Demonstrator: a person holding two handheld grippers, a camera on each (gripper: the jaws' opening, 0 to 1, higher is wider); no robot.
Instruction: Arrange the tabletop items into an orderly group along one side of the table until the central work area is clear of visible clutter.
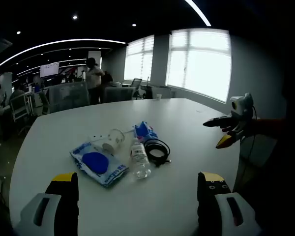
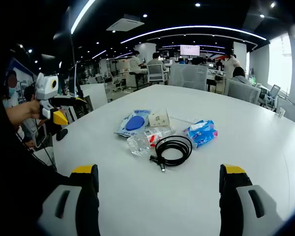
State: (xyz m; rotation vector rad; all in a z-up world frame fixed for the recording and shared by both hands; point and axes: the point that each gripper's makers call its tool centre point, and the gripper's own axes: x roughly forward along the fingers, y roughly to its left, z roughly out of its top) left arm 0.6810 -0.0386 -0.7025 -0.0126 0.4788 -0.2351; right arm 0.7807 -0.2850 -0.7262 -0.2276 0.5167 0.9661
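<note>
White table point(image 1: 196, 123) bears one loose cluster at its centre. Taking the plastic bottle point(image 1: 139, 158) as landmark: coiled black cable point(image 1: 157, 149) touching one side, blue-printed packet point(image 1: 99, 164) just beside the other, clear cup point(image 1: 113, 140) and blue wrapper point(image 1: 144, 131) beyond it. Left gripper point(image 1: 136, 189) and right gripper point(image 2: 160, 179) both stand with jaws wide apart, holding nothing, short of the cluster. Recommendation: take the bottle first, gripped across its middle, since it may roll; lift the cable by the whole coil.
</note>
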